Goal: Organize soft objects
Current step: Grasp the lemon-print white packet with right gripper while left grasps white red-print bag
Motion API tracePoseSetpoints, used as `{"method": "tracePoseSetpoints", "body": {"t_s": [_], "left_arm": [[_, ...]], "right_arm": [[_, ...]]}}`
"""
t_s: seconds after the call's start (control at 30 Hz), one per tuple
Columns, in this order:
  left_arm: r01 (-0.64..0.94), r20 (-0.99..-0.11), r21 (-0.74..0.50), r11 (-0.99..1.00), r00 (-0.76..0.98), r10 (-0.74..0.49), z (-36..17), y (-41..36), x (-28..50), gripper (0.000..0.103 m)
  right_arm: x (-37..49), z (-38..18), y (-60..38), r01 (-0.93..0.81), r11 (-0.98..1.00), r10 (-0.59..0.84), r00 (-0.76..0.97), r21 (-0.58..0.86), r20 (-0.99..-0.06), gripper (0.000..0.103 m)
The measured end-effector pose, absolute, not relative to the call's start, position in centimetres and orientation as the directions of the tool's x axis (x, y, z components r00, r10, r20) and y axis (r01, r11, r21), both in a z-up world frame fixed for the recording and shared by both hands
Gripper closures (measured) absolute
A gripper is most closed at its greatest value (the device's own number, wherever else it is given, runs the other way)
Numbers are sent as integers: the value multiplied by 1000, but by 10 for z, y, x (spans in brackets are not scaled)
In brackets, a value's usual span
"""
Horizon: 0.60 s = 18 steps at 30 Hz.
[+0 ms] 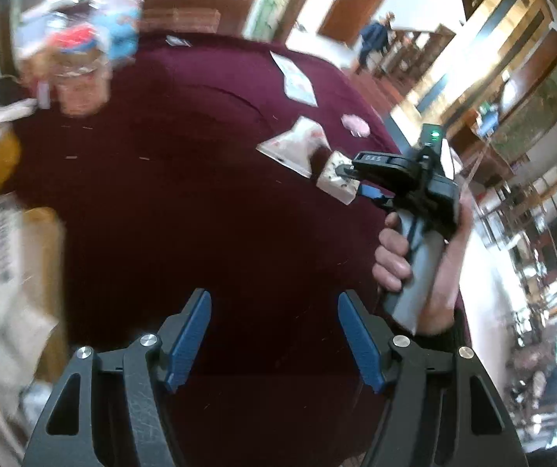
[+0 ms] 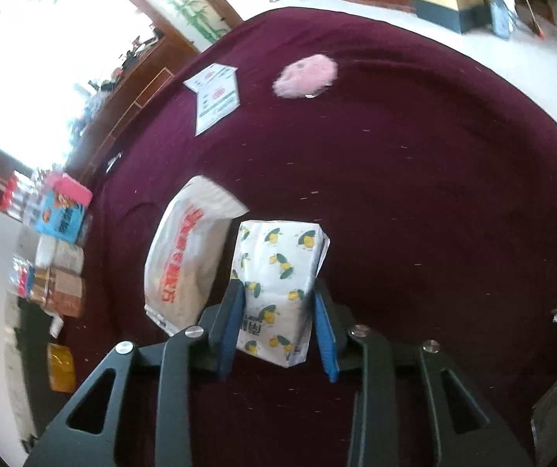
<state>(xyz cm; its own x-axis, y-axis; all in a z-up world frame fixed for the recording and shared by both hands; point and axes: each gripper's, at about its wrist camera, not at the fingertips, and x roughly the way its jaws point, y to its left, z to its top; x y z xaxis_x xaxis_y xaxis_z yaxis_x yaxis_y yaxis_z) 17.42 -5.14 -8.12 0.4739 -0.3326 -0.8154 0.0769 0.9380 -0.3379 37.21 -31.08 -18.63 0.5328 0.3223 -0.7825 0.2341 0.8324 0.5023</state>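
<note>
A lemon-print tissue pack [image 2: 278,257] lies on the maroon tablecloth [image 2: 434,194], and my right gripper [image 2: 278,296] is shut on its near end, both blue pads pressing its sides. A white pack with red lettering [image 2: 188,257] lies right beside it on the left. Farther off rests a pink fluffy pad [image 2: 305,76]. In the left wrist view my left gripper [image 1: 274,303] hangs open over bare cloth with nothing between its fingers. That view also shows a hand holding the right gripper [image 1: 350,179] on the lemon pack [image 1: 334,190], next to the white pack [image 1: 294,146].
Folded leaflets [image 2: 216,93] lie on the far cloth. Boxes and jars, among them a blue box [image 2: 62,214], crowd the table's left edge. In the left wrist view wrapped goods [image 1: 79,74] and a cardboard box [image 1: 6,272] stand at the left; a person [image 1: 373,41] stands far off.
</note>
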Motion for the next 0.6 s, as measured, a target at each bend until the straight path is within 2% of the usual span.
{"method": "tracePoseSetpoints", "body": {"t_s": [0.17, 0.4, 0.5, 0.6], "left_arm": [[94, -862, -340, 936, 366, -350, -94, -79, 237, 32], [116, -892, -284, 952, 332, -306, -103, -109, 318, 32], [106, -893, -329, 938, 288, -346, -111, -115, 355, 32], [85, -904, -320, 944, 271, -331, -118, -122, 382, 32]], "right_arm": [[371, -187, -319, 227, 802, 371, 534, 552, -760, 76], [372, -186, -316, 210, 797, 394, 530, 567, -750, 77], [373, -190, -320, 229, 779, 407, 525, 584, -748, 77], [374, -193, -327, 247, 744, 436, 523, 620, -732, 77]]}}
